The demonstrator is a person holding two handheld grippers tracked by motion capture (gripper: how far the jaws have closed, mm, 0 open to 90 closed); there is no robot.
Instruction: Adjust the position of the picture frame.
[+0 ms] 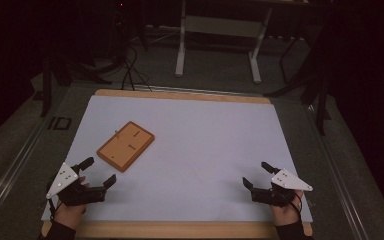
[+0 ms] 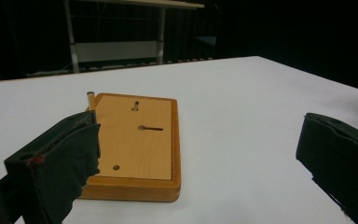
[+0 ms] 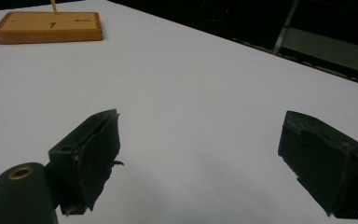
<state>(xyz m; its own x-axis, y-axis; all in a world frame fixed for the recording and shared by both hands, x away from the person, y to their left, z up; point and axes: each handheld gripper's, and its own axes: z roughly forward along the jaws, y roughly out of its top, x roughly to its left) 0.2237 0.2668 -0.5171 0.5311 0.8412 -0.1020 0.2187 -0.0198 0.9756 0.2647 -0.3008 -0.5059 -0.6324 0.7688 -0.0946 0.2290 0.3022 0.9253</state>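
Wooden block (image 1: 125, 145) lies flat on the white tabletop (image 1: 205, 145), in the left half, turned at an angle to the edges, about midway between near and far edge. Top face carries a short slot (image 2: 151, 128), a small hole near one corner (image 2: 116, 167), and a small metal fitting (image 2: 135, 105) near the far end. A thin peg (image 2: 90, 99) stands upright at the block's far left corner, as seen in the left gripper view.

Left hand-held gripper (image 1: 99, 171) sits near the near-left corner of the tabletop, jaws spread apart, holding nothing. The block is just beyond it; in the left gripper view the left jaw overlaps the block's near corner, contact cannot be told.

Right hand-held gripper (image 1: 256, 174) is near the near-right corner, jaws wide apart, empty, well apart from the block.

Beyond the far edge: a white table frame (image 1: 220, 35) and cables (image 1: 130, 60) on the floor, dim.
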